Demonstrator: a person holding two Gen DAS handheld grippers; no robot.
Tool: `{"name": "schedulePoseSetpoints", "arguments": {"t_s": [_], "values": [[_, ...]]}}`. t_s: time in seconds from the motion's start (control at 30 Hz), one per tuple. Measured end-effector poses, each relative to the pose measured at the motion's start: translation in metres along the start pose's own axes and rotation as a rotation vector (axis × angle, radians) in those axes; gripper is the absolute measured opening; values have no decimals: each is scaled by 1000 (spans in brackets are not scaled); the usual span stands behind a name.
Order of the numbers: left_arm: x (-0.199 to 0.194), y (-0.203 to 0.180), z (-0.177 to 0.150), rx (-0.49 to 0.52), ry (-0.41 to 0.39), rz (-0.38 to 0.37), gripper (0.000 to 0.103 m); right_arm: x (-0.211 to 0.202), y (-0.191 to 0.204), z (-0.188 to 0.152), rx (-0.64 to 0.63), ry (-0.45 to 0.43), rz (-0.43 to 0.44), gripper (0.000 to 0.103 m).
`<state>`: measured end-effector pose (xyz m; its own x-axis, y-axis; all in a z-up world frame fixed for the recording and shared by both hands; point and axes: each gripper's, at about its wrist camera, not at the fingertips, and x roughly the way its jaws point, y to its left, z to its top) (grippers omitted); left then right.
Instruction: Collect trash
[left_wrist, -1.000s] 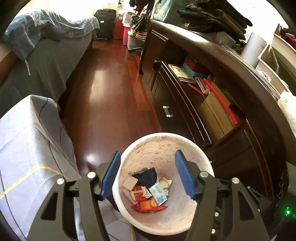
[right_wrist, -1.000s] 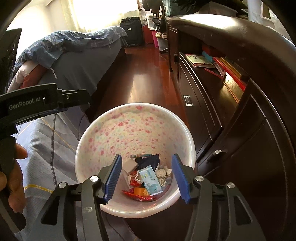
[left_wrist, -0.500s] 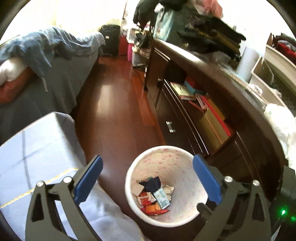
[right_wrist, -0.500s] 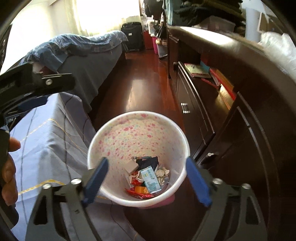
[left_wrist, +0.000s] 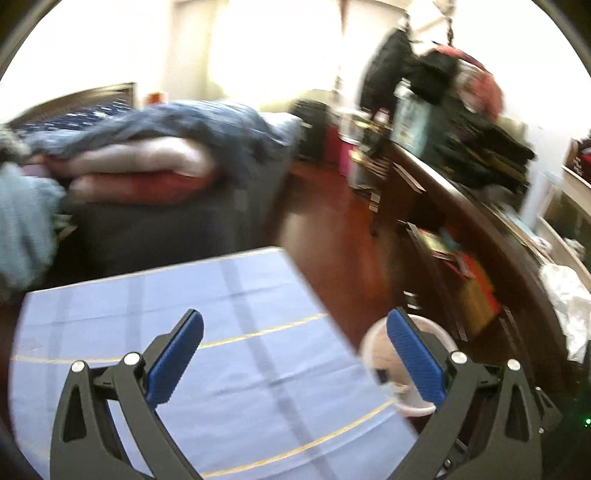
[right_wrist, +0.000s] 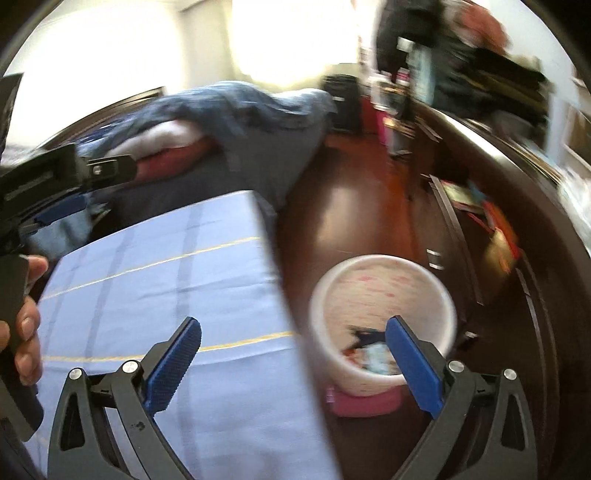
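both tongs stand wide apart and hold nothing: the left tongs (left_wrist: 295, 354) hang over a pale blue cloth with grey bands and thin yellow lines (left_wrist: 229, 295) that covers the bench, and the right tongs (right_wrist: 293, 356) straddle the edge of that same cloth, one blue ribbed pad over the fabric and the other in front of a round white plastic bin speckled with pink (right_wrist: 380, 291)

the bin stands on the glossy red-brown wooden floor (right_wrist: 351, 206), between the bench and a long dark wooden cabinet with drawers (right_wrist: 491, 280); what may be a pink base shows under it. a small heap of crumpled wrappers and paper scraps, red, dark and pale blue (right_wrist: 369, 350), lies at its bottom, so some trash looks already collected. the visible stretch of cloth shows no litter, though both views are smeared by motion and small scraps could be missed; by my judgement the job is far along or a new piece must be sought elsewhere

the cloth looks thin, soft and flat. the bin's wall is smooth and stiff with a rolled rim, tapering downward. beyond the bench lies a grey bed with rumpled blue bedding and pink pillows (left_wrist: 155, 162)
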<state>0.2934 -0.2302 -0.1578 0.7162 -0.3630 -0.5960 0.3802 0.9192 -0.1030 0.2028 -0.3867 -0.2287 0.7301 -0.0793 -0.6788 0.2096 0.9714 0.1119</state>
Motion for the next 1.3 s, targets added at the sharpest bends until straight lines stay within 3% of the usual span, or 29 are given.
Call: {"name": "schedulePoseSetpoints", "arguments": {"t_s": [0.37, 0.5, 0.67, 0.87, 1.0, 1.3], "values": [[-144, 119, -46, -209, -106, 253, 100, -66, 125, -22, -194, -93, 196, 100], [-202, 147, -63, -277, -145, 332, 100, -94, 157, -28, -252, -127, 229, 100], [-268, 152, -83, -289, -200, 434, 100, -139, 183, -30, -307, -198, 248, 100], [-321, 129, -94, -264, -265, 376, 100, -174, 188, -34, -294, -244, 184, 100], [-352, 107, -100, -231, -328, 381, 100, -192, 180, -36, -267, -274, 142, 100], [-373, 81, -100, -205, -382, 352, 100, -219, 163, -43, -244, -350, 68, 100]]}}
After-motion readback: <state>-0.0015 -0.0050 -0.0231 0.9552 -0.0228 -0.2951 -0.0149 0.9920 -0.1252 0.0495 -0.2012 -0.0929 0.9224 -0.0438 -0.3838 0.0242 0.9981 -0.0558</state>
